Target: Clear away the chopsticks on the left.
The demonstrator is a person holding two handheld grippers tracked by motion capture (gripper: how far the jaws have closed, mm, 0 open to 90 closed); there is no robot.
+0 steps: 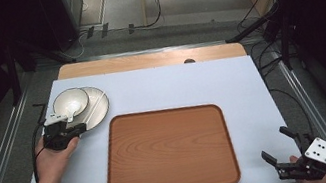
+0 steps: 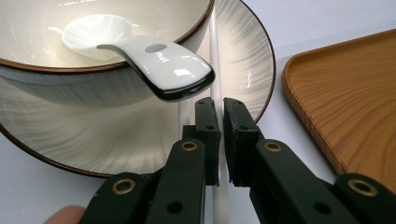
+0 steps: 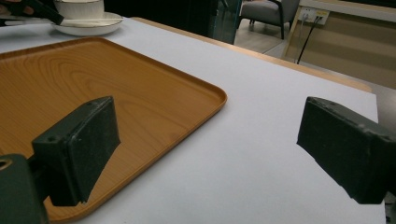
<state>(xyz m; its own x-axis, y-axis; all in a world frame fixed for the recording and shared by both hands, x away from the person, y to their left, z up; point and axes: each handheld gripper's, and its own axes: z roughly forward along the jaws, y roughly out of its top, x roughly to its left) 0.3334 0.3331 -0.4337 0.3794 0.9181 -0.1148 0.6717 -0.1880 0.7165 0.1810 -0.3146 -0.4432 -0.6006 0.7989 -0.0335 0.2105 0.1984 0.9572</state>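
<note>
A cream bowl (image 1: 70,101) stands on a striped plate (image 1: 98,110) at the table's left, with a white spoon (image 2: 159,65) resting in it, handle over the rim. A thin white chopstick (image 2: 214,56) lies across the plate beside the bowl. My left gripper (image 1: 77,129) reaches the plate's near edge, and its pads (image 2: 208,126) are shut on the chopstick's near end. Off the table's near right corner, my right gripper (image 1: 275,142) stands open with nothing between its jaws, facing the wooden tray (image 3: 93,79). From there the bowl (image 3: 79,7) and plate (image 3: 88,25) show far off.
A large wooden tray (image 1: 169,151) lies mid-table on the white tabletop (image 1: 231,84), its left rim close to the plate. Cables and stands run along the floor beyond the far edge. A chair and a wall socket stand past the table.
</note>
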